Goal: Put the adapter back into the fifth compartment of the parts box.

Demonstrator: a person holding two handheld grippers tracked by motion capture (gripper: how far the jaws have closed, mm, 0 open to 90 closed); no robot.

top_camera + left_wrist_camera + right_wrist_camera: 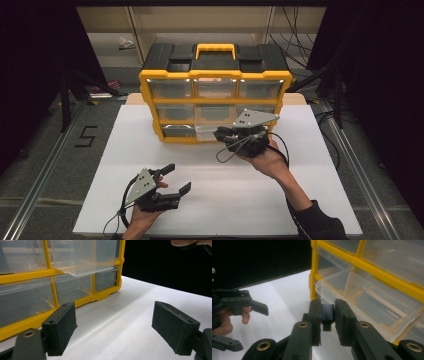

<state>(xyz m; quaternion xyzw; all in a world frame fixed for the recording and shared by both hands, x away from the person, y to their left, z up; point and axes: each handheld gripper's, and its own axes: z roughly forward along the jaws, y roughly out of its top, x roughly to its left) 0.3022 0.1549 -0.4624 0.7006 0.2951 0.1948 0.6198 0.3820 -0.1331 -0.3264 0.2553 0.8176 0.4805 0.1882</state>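
Your right gripper [328,322] pinches a small black block beside the pulled-out clear plastic drawer [372,302] of the yellow organiser [215,95]; next, probably release inside, left gripper [172,180] spread idle.

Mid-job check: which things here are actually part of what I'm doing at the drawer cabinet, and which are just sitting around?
In the job:
- yellow drawer cabinet
- clear drawer, pulled partly out
- small black part, clamped in the right gripper at that drawer
- left gripper, open, waiting over the white board

Lying about:
- cables behind the cabinet
- floor mark "5"
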